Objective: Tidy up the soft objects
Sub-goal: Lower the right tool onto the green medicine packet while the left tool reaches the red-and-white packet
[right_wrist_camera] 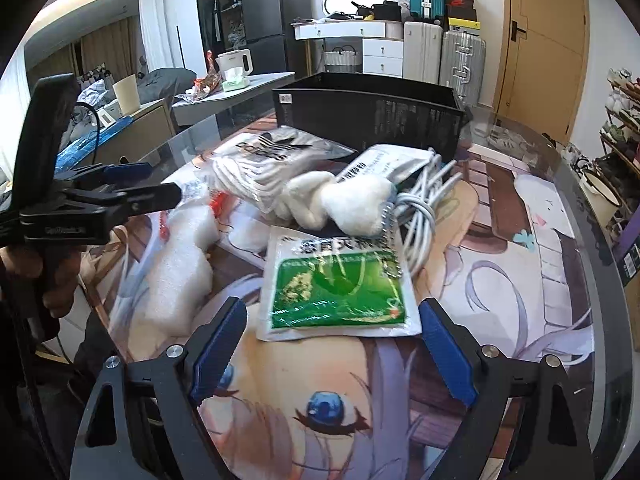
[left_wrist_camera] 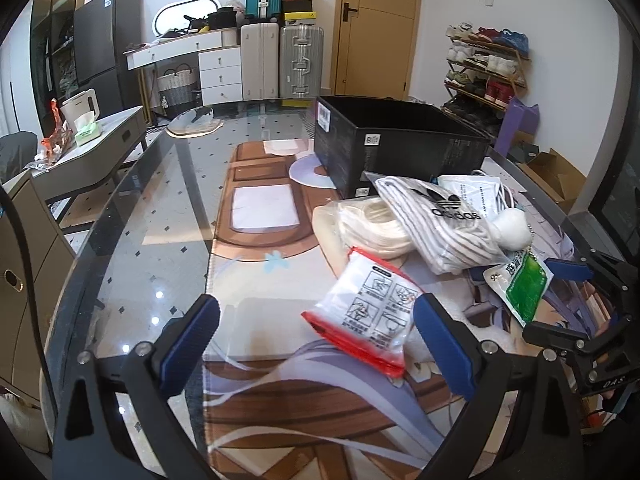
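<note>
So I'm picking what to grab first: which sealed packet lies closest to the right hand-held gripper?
The flat green-and-white foil packet, just ahead of the open right hand-held gripper. The red-edged clear packet lies off to the left.

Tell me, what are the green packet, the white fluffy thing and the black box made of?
Green packet: looks like glossy plastic film, since it shines and crinkles.
White fluffy thing: seems to be plush fabric, fuzzy and matte.
Black box: probably matte cardboard, with flat stiff walls and stuck-on labels.

A lived-in home: suitcases stacked by a far wooden door, shoe rack right, fridge and kettle left.
</note>
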A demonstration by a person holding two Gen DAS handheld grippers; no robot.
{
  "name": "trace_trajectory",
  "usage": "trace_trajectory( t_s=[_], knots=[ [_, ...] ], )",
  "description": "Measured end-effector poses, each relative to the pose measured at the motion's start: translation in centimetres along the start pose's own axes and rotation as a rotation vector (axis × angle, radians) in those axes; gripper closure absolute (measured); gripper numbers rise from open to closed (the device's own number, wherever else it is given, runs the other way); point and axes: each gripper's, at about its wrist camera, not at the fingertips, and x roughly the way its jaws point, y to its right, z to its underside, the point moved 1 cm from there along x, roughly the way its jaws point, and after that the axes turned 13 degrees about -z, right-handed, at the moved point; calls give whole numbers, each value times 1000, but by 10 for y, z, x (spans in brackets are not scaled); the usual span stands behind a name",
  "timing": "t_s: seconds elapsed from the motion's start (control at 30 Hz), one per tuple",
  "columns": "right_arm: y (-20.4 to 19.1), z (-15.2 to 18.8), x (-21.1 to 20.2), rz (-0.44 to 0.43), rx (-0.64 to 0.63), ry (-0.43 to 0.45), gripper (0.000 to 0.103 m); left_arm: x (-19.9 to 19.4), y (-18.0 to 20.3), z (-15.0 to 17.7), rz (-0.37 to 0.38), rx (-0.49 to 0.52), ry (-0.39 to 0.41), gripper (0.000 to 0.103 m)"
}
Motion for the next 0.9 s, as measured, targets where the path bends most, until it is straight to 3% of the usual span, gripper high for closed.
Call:
trace_trajectory(
  t_s=[0.37,0.5,0.53,0.63,0.9],
  knots=[
    [-6,-13,17,53,-6,-31,14,3,4,-4,-10,17,-2,6],
    [-4,-16,18,47,6,-29,26,3,4,-4,-12,16,-2,6],
    [-3,-15,16,49,9,-25,33,3,4,-5,-13,15,-2,6],
    [-1,-13,11,40,13,-18,39,4,3,-6,-13,12,-2,6],
    [1,1,-6,-8,31,17,46,3,2,-8,-16,15,2,6]
  ],
)
